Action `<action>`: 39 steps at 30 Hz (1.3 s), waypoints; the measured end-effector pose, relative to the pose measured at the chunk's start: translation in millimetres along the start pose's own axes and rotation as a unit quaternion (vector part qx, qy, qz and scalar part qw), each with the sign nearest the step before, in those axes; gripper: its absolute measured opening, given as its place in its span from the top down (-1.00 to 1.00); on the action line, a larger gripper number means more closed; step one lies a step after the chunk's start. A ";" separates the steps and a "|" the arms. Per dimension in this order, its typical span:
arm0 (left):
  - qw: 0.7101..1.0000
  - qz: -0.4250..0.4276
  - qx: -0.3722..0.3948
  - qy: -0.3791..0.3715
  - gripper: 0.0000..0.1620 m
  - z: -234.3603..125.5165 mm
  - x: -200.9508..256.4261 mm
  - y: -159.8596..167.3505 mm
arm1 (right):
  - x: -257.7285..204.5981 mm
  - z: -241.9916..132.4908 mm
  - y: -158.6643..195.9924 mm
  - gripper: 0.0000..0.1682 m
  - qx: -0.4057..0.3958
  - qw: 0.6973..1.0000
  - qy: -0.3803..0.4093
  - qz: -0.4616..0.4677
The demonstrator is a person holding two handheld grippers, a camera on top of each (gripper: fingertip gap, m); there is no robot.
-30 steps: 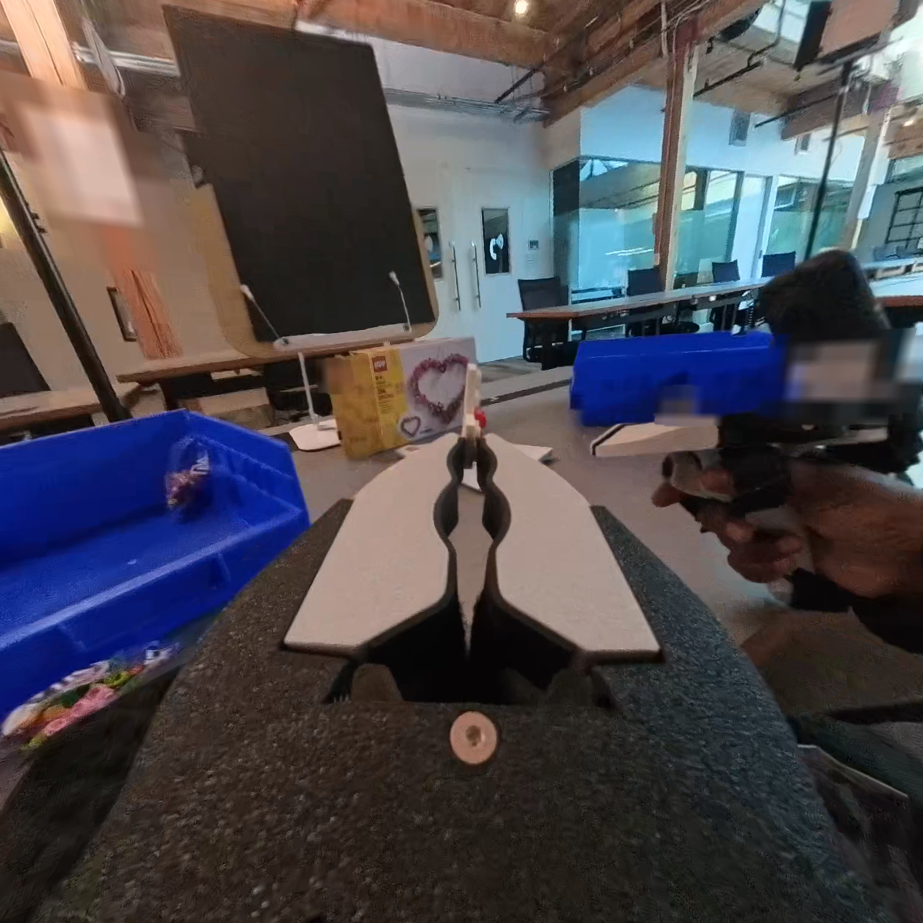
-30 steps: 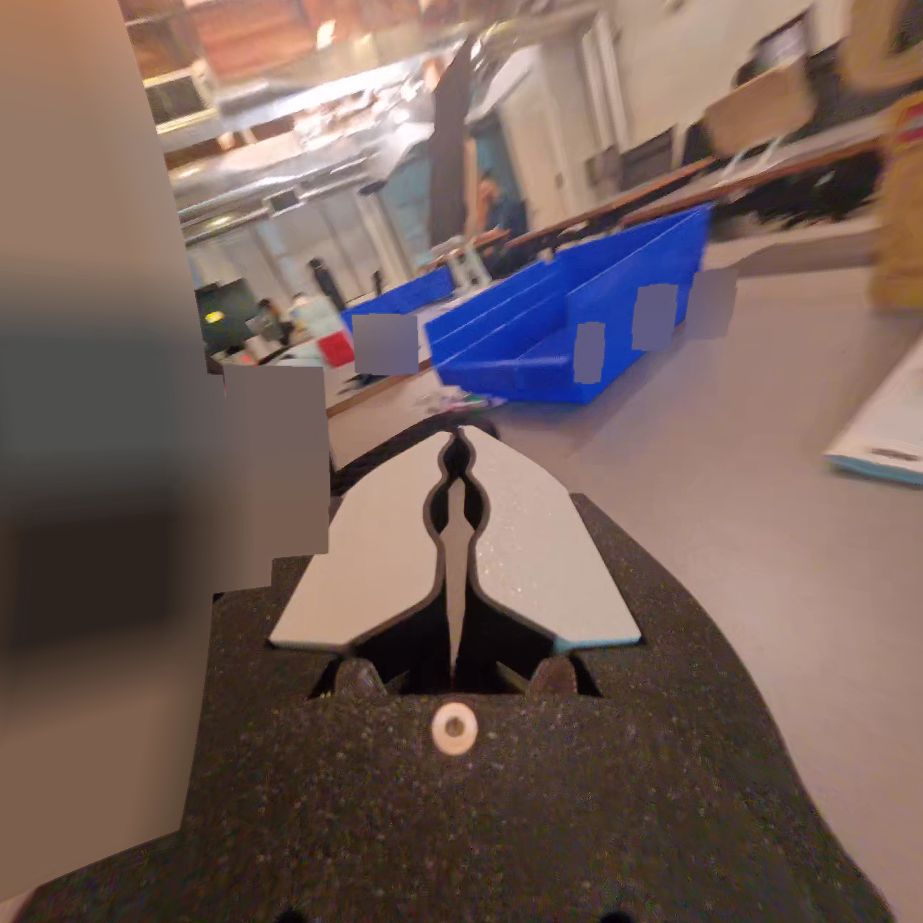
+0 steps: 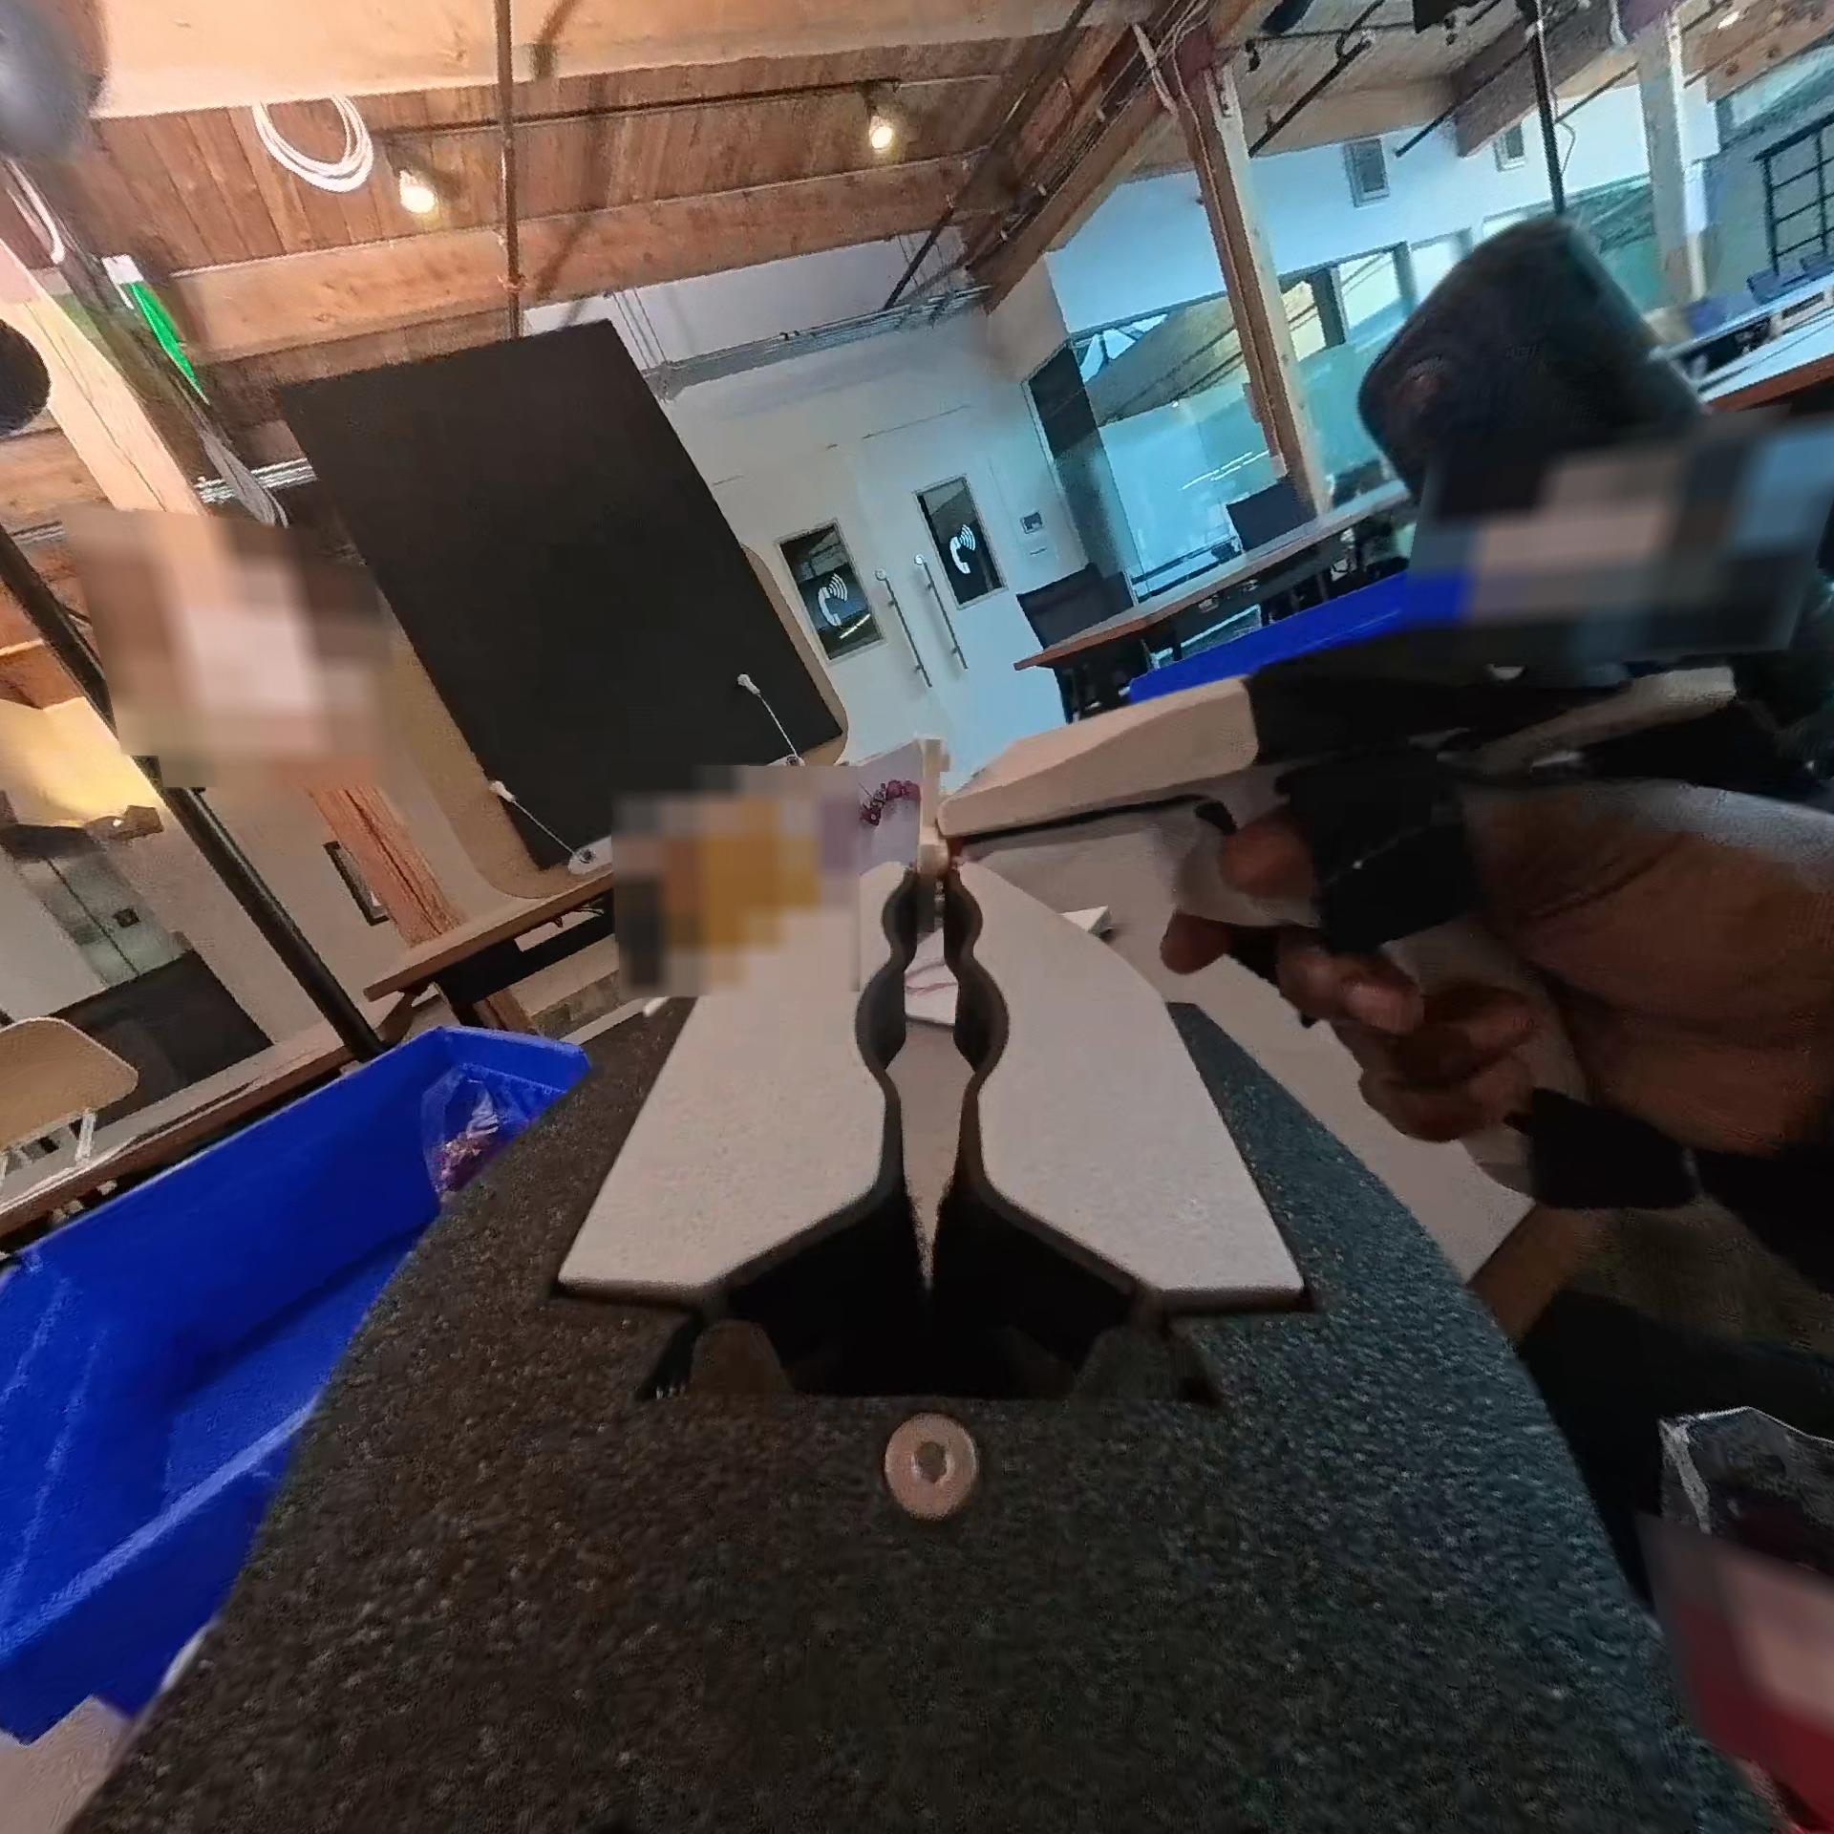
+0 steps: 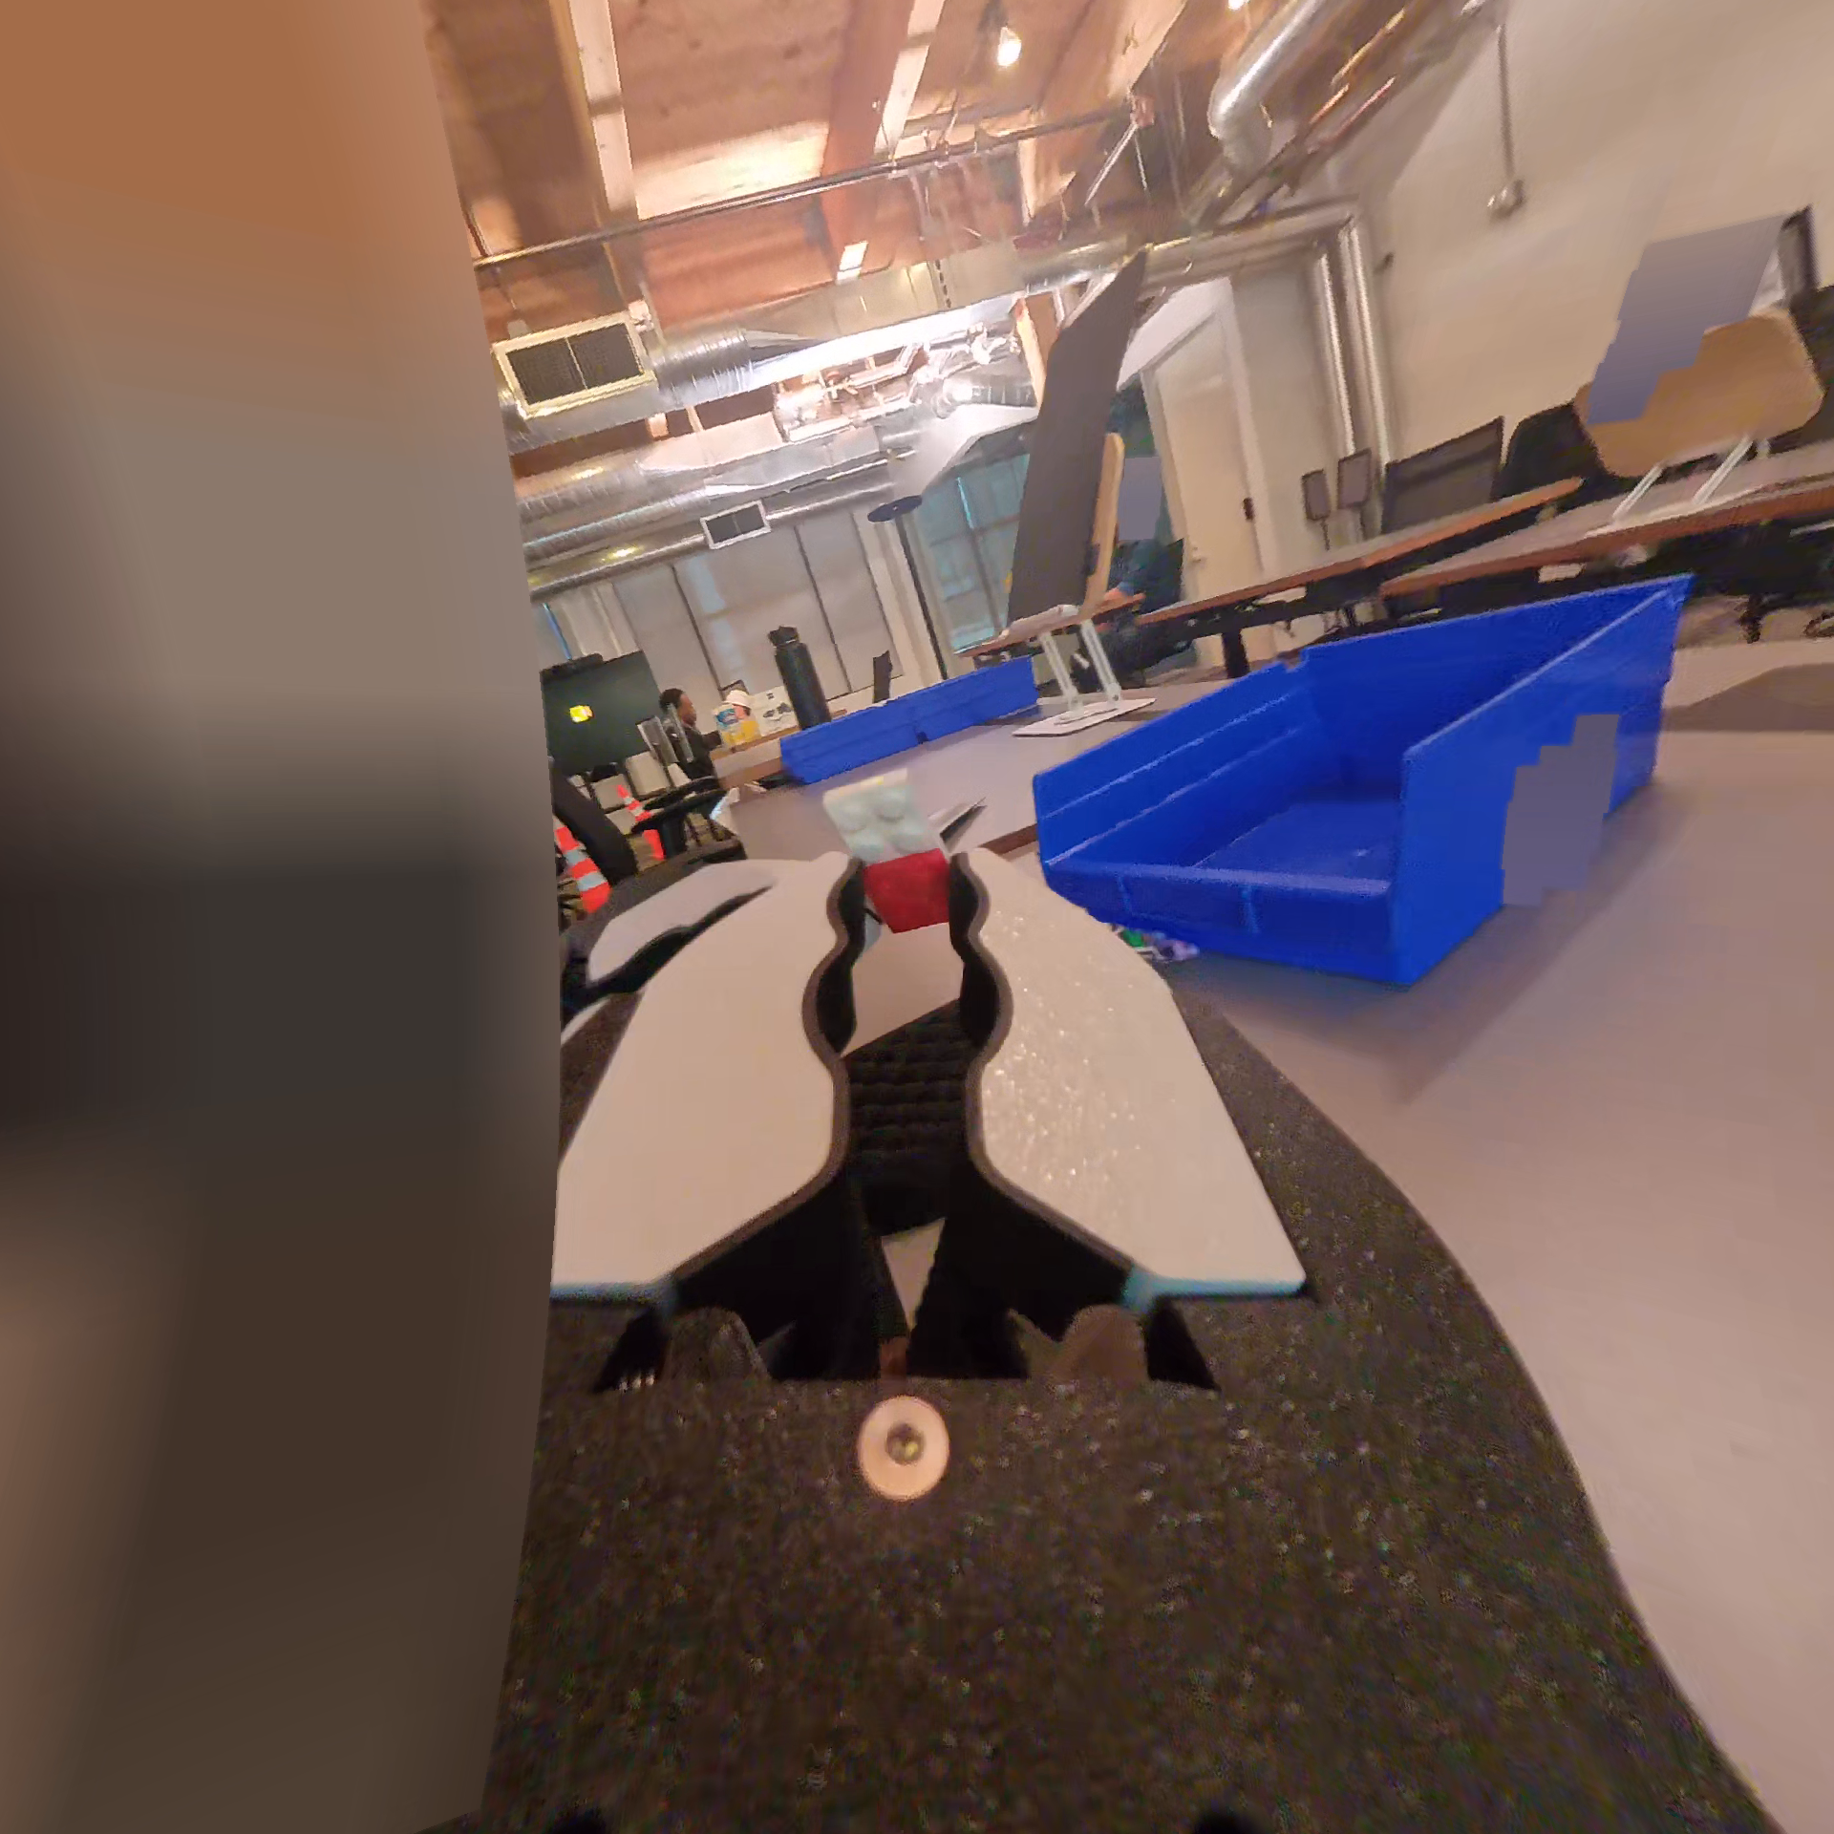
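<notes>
The left gripper (image 3: 931, 873) is pointing over the grey table (image 4: 1489, 1141) with its two pale grey fingers (image 3: 764, 1102) narrowed onto a thin white flat piece (image 3: 930, 804), which is standing upright between the tips. From this view the piece is showing only its edge, so its shape cannot be told here. The right gripper (image 3: 953, 829) is coming in from the right side, carried by a person's hand (image 3: 1469, 953) in a black fingerless glove, and its tip is meeting the left tips at the white piece.

The right wrist view is giving what the left one is hiding: the right gripper (image 4: 903, 883) is closing narrowly on a small red brick (image 4: 905, 893), and a pale grey studded plate (image 4: 878, 819) is sitting tilted on top of this brick, studs facing the camera. The tips of the left gripper (image 4: 685, 908) are lying just left of the brick. Whether the plate and the white piece are the same thing, I cannot tell.

A blue plastic open bin (image 3: 198, 1340) is standing at the left in the left wrist view, with a small clear bag of coloured parts (image 3: 466, 1121) inside. The right wrist view is showing a blue bin (image 4: 1389, 824) on the table, well apart from the grippers, and it is looking empty inside. More low blue bins (image 4: 903, 720) are lying farther back.
</notes>
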State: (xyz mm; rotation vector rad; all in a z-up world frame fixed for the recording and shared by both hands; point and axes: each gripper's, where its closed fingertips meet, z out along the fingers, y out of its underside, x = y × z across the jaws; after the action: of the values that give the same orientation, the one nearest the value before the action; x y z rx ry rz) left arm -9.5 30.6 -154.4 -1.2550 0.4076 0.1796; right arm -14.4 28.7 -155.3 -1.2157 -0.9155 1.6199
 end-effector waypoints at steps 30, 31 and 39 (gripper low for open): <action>0.944 -0.331 -0.004 -0.004 0.95 -6.0 -61.0 17.2 | -11.5 -38.6 14.2 0.82 -0.139 0.988 -0.048 -0.053; 0.946 -0.323 -0.001 0.000 0.95 -6.7 -59.5 15.9 | -26.3 -50.7 30.2 0.82 -0.184 0.979 -0.081 -0.040; 0.947 -0.316 -0.022 0.055 0.95 -4.3 -35.2 11.1 | -20.6 -132.2 150.2 0.80 -0.416 0.898 -0.007 -0.141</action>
State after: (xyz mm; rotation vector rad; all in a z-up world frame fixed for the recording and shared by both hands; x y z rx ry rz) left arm -46.5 33.1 -151.4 -1.3841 0.0786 -0.4321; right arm 83.6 -34.5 -319.3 -1.5202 -1.8084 1.0001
